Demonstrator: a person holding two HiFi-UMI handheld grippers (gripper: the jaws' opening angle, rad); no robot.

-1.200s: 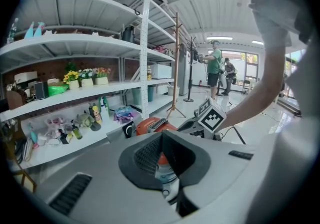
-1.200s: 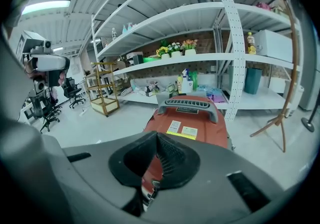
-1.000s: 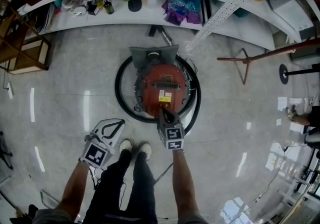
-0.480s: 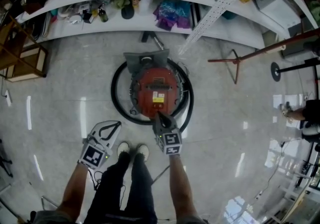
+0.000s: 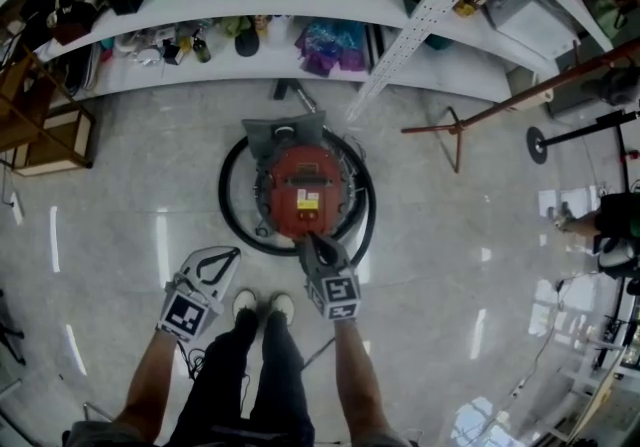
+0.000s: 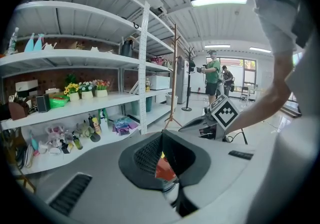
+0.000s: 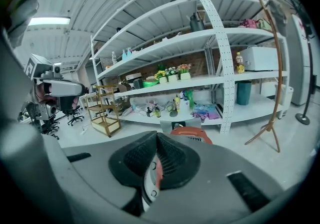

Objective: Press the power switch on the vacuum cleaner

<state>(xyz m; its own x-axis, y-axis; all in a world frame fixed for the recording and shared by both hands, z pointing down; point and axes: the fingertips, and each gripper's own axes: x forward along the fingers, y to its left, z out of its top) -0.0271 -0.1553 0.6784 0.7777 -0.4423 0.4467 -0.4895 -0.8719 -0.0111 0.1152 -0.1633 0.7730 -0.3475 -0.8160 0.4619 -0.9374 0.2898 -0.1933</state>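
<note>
Head view: the vacuum cleaner [image 5: 305, 185], red and ringed by its black hose [image 5: 224, 200], stands on the floor [image 5: 130, 225] close before the bottom shelf [image 5: 220, 70], with my right gripper [image 5: 304, 239], jaws clenched on nothing, at its near edge. The left gripper [image 5: 228, 257], also clenched and empty, hangs aside by the person's shoes [image 5: 262, 305]. I judge the body heavy and rigid: no hold needed, only a firm push with closed tips on the switch, which I cannot pick out.

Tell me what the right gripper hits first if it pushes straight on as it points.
Most likely the near top of the red vacuum cleaner, directly ahead of the right gripper; its height above it is unclear.
</note>
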